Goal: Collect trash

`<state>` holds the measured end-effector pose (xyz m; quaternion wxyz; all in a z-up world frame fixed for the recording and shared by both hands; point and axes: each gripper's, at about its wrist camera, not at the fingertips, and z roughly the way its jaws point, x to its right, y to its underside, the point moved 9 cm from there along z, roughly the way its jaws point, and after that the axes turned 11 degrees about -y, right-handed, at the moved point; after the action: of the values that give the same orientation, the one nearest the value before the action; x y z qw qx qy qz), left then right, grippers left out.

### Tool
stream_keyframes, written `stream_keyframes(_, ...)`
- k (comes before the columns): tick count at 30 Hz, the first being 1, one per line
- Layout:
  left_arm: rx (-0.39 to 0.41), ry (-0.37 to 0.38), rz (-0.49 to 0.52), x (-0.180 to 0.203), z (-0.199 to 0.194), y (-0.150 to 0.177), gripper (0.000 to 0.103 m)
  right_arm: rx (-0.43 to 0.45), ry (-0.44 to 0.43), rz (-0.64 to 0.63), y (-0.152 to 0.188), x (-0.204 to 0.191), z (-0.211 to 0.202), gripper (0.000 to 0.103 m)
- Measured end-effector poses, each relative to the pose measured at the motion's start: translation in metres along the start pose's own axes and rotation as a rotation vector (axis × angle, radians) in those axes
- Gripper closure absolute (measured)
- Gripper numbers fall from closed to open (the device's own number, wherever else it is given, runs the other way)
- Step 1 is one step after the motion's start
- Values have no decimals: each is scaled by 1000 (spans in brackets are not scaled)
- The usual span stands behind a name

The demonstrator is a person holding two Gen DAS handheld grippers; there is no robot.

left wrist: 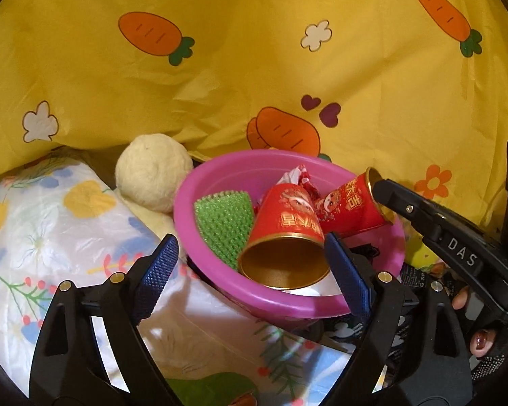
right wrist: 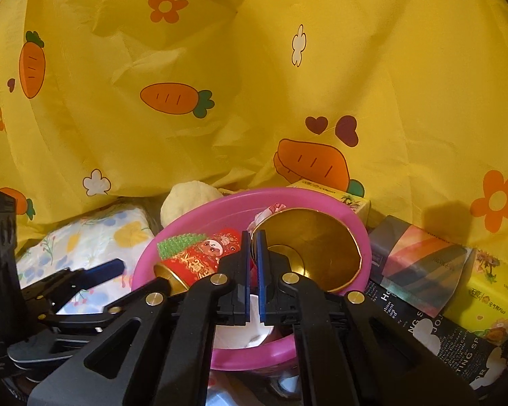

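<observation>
A pink basin [left wrist: 220, 176] holds trash: a green bristly pad [left wrist: 225, 223], a crumpled red-and-white wrapper [left wrist: 298, 176] and a red paper cup [left wrist: 288, 213] lying on its side, gold mouth toward me. My left gripper [left wrist: 250, 240] is open, with that cup lying loose between its blue pads. My right gripper [right wrist: 252, 240] is shut on the rim of a second red cup [right wrist: 315, 247], gold inside, held tilted over the basin [right wrist: 321, 199]. In the left wrist view the right gripper [left wrist: 381, 187] pinches the second cup [left wrist: 348, 206] from the right.
A yellow carrot-print cloth [left wrist: 254, 50] hangs close behind the basin. Left of it sit a cream plush ball [left wrist: 152, 172] and a floral wrapped pack [left wrist: 57, 223]. To the right lie a rainbow-covered box [right wrist: 420, 257], a dark printed box [right wrist: 440, 341] and yellow tissue packs [right wrist: 484, 294].
</observation>
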<state>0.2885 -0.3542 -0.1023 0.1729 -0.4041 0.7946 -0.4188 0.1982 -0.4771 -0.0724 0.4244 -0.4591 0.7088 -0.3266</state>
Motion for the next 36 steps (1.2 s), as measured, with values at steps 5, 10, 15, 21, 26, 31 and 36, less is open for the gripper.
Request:
stream_keyframes(5,5,-59,-80,-32,-18,1,12,30,15,16,0,2,-9,51)
stream_keyframes(10,80,-234,-100,-72,-57,6,6,79,25,-7,5,-17,-29,27)
stream_keyframes(15,118,-423,-132,-112,-108,20,6,127,49,-82,18,-56,-53,11)
stream_keyframes(21,137,-559,-206,-151,-174,53,6,151,39,-169,36,-103,-70,5)
stream_keyframes(26,138,-653,-245,-171,-219,85,6,154,-6,-167,48,-132,-83,5)
stream_keyframes(31,164,-705,-256,-175,-257,109,6,141,-48,-200,62,-164,-101,5)
stream_keyframes(36,184,-760,-243,-173,-283,127,6,132,-73,-250,76,-190,-116,5)
